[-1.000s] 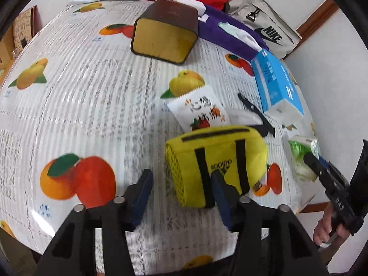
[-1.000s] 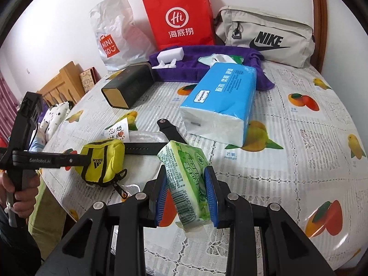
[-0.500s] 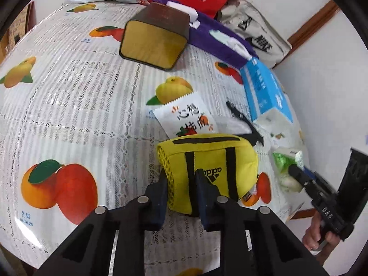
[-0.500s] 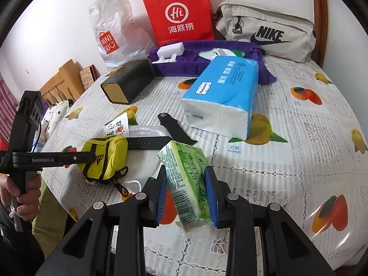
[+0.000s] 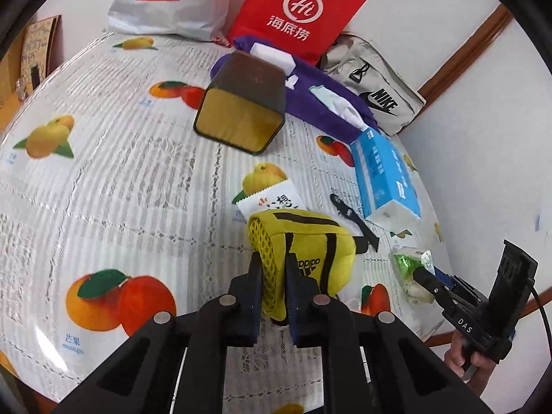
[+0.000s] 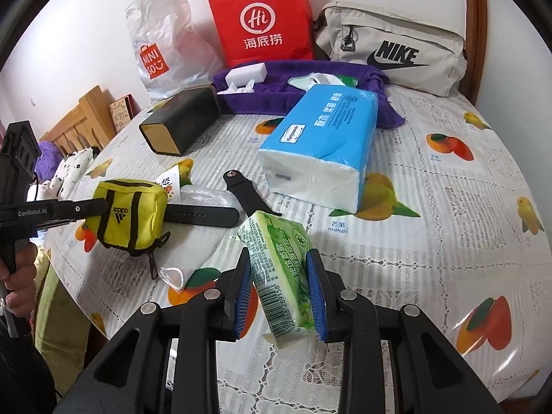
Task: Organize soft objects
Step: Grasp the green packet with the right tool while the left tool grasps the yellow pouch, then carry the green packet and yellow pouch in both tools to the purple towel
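My left gripper [image 5: 272,269] is shut on the mesh end of a small yellow Adidas pouch [image 5: 310,252] and holds it just above the table; the pouch also shows in the right wrist view [image 6: 132,214]. My right gripper [image 6: 279,276] is shut on a green tissue packet [image 6: 281,269], held above the table's front edge; the packet also shows in the left wrist view [image 5: 412,272]. A large blue tissue pack [image 6: 327,141] lies further back. A purple towel [image 6: 276,86] lies at the back with a white box [image 6: 246,74] on it.
A black-and-gold box [image 6: 181,120] lies on its side at the left. A black watch strap [image 6: 207,214], a snack sachet [image 5: 272,200] and a clear plastic bag [image 6: 193,252] lie mid-table. A red paper bag [image 6: 262,17], a Miniso bag [image 6: 162,41] and a Nike bag [image 6: 393,48] stand along the wall.
My left gripper has closed on the yellow pouch's end and lifted it off the table. My right gripper still holds the green packet, nearly unmoved.
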